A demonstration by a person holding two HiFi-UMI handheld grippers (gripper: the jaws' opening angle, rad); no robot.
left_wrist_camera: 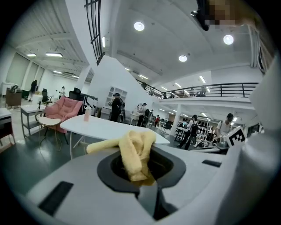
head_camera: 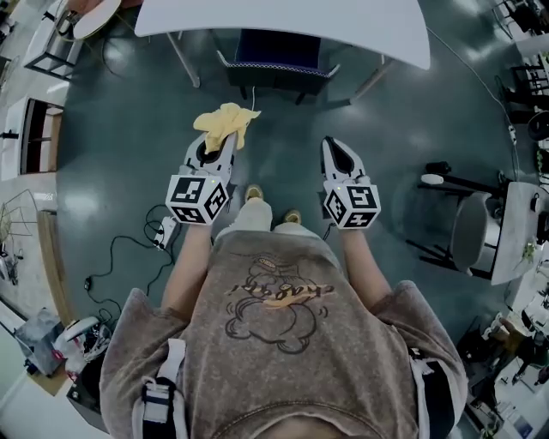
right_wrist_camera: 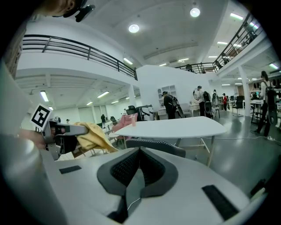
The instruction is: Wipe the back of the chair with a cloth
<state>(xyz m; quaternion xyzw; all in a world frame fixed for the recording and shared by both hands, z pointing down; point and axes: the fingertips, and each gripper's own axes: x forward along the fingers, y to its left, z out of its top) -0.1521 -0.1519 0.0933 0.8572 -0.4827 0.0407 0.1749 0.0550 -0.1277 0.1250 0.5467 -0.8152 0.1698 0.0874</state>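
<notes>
1. Left hand-held gripper [head_camera: 221,144]: clenched on a yellow cloth [head_camera: 225,123]. Its own view shows the cloth bunched between the jaws, with one loose fold trailing out to the left. The hold is judged secure.
2. Right hand-held gripper [head_camera: 333,151]: jaws together with nothing between them, as its own view confirms. It is held beside the left one, apart from it, at about the same reach.
3. Chair [head_camera: 276,65]: dark upholstery with a pale stitched trim along the top of the back [right_wrist_camera: 154,145]. It stands on the floor [head_camera: 129,154], pushed in under the near edge of the white table [head_camera: 283,21]. Its back faces the person.
4. Contact: none. The cloth hangs in the air over bare floor, ahead of the person's shoes [head_camera: 253,195] and well apart from the chair back.
5. Step in hand, as judged: the approach. The cloth is grasped; wiping is not yet begun.
6. Next move, as judged:
   - The left hand-held gripper should go forward to the chair back.
   - The free part of the cloth should lie flat on the upholstery, so that fabric and not the jaw tips does the rubbing.
   - The strokes should then run across the back.
7. Point of caution: the table edge overhangs the chair, so room near the top of the back looks tight. If the empty hand-held gripper is to draw the chair out, its jaws must part first.
8. Incidental: a white plug block [head_camera: 165,231] with its cable lies on the floor at the person's left, off the line to the chair.
</notes>
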